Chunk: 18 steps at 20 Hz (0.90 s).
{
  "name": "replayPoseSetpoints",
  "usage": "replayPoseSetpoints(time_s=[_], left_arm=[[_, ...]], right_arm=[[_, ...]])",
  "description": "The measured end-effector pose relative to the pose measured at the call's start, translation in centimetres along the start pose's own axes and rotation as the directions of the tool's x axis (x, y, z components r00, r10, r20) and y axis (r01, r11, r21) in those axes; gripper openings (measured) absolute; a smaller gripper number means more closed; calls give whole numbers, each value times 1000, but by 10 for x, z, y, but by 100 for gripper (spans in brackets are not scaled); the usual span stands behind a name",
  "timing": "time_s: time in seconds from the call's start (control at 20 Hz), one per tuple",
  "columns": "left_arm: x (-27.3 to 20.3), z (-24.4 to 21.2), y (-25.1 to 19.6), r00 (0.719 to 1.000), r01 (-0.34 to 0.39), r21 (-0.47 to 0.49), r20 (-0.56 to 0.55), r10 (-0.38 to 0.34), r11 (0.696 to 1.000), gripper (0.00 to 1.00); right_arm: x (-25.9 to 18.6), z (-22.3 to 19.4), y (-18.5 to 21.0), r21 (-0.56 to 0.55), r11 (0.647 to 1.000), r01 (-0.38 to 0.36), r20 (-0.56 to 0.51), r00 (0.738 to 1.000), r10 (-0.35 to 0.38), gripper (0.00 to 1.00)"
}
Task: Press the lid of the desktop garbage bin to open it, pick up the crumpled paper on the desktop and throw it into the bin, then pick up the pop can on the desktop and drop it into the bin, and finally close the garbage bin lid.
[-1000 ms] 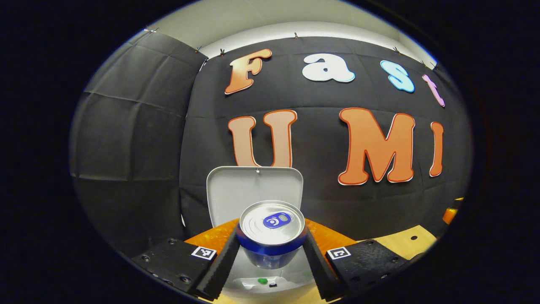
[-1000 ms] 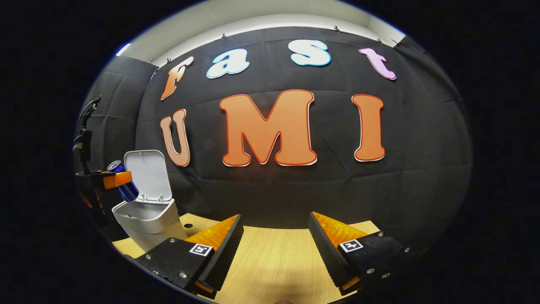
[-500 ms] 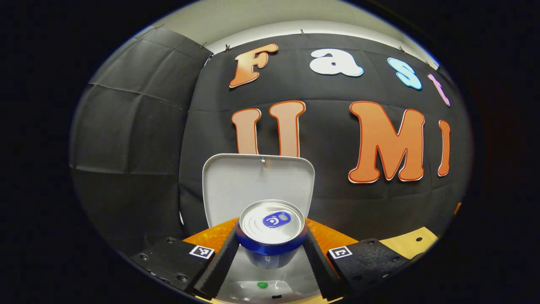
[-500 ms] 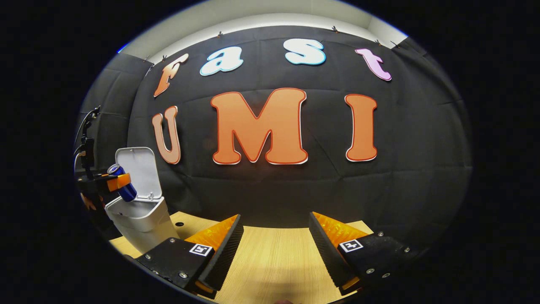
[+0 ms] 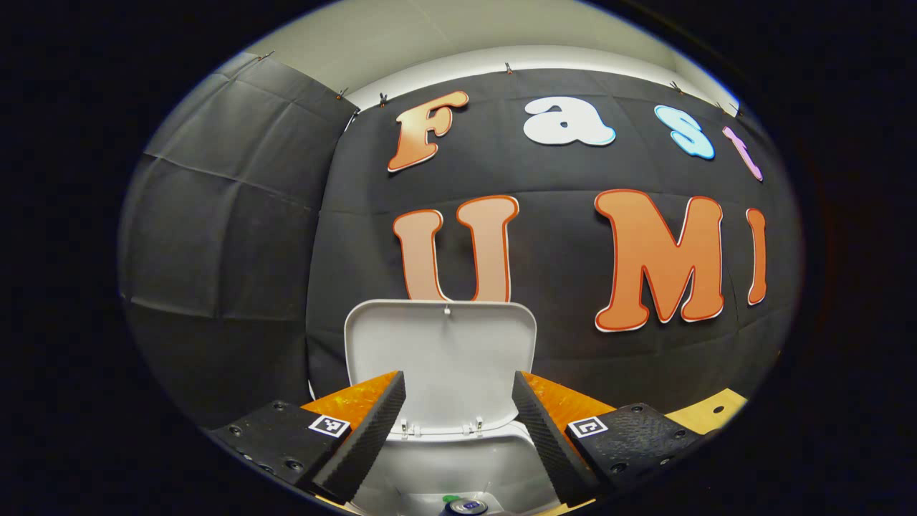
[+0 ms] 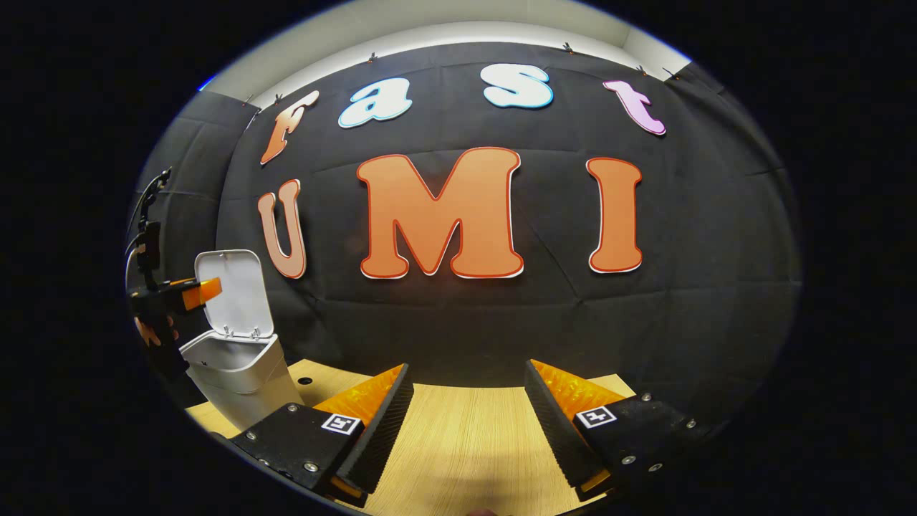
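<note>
Can (image 5: 464, 507) is now lying inside bin (image 5: 458, 466) at 6 o'clock, released; left gripper (image 5: 458, 423) and right gripper (image 6: 469, 419) are both gaping wide and empty, leaving lid (image 5: 440, 358) closing.

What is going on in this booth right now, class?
A person is clearing a desktop with a hand-held claw in each hand. The left claw hangs open above the white garbage bin, whose lid stands upright. The pop can lies down inside the bin, beside something small and green. The right claw is open over the wooden desktop, apart from the bin. Only closing the lid looks left to do.
</note>
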State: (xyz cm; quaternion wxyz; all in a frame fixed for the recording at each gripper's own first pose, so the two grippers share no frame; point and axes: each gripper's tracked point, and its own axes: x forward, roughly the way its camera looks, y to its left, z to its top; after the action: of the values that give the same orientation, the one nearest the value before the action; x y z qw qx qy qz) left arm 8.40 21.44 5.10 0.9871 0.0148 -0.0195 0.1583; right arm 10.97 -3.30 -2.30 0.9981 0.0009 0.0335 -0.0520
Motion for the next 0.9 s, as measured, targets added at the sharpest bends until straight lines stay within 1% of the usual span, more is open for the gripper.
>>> replayPoseSetpoints(time_s=[0.15, 0.35, 0.5, 0.65, 0.7, 0.75, 0.85, 0.9], left_arm=[[11, 26, 7, 999, -22, 9, 24, 22, 1000, 94], [31, 65, 16, 997, -43, -18, 70, 44, 999, 94], [57, 79, 23, 997, -53, -49, 45, 55, 997, 94], [83, 84, 28, 997, -62, -51, 33, 64, 997, 93], [89, 83, 25, 998, -54, -44, 21, 55, 998, 93], [97, 80, 25, 999, -52, -29, 9, 52, 998, 92], [112, 67, 22, 998, -47, 6, -33, 48, 999, 93], [116, 61, 23, 997, -51, 17, -55, 52, 999, 92]], right_arm=[[-2, 0, -1, 2, 1000, 0, -1, 1000, 0, 93], [-6, 1, -7, 2, 1000, 8, 3, 1000, -8, 93], [-9, 1, -10, 15, 1000, 16, -1, 1000, -16, 93], [-13, 1, -12, 16, 1000, 23, 4, 1000, -23, 93], [-15, 0, -12, 16, 1000, 25, 1, 1000, -25, 93], [-17, -1, -14, 18, 999, 26, -1, 1000, -26, 93], [-18, -1, -15, 20, 999, 31, -1, 1000, -31, 93], [-18, -1, -17, 21, 999, 33, 0, 999, -33, 93]])
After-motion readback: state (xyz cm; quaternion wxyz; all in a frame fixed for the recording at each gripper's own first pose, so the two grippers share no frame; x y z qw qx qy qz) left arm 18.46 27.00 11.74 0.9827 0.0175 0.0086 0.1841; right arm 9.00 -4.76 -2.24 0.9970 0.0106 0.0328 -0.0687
